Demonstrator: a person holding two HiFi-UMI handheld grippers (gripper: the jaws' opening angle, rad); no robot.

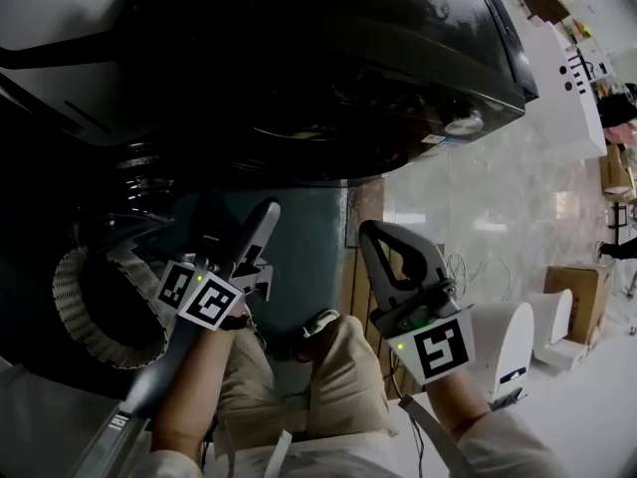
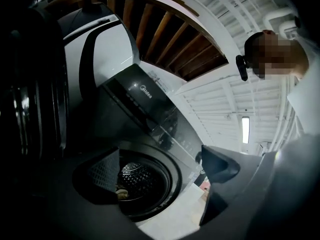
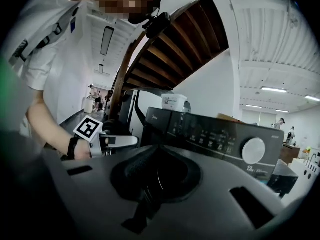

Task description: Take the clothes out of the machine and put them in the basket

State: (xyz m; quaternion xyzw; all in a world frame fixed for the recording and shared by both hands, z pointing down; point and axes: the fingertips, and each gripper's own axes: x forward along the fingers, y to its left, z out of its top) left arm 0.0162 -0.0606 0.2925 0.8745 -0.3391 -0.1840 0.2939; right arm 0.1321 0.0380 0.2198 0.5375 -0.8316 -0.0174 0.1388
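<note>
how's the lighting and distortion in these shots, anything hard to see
Head view: the washing machine is nearly black while the floor glares bright. Left gripper view: strong fisheye bend, dark edges, drum dimly lit. Right gripper view: curved too, the near right tool soft and blurred.

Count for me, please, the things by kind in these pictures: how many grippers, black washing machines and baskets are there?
grippers: 2 (left gripper, right gripper)
black washing machine: 1
basket: 1
total: 4
</note>
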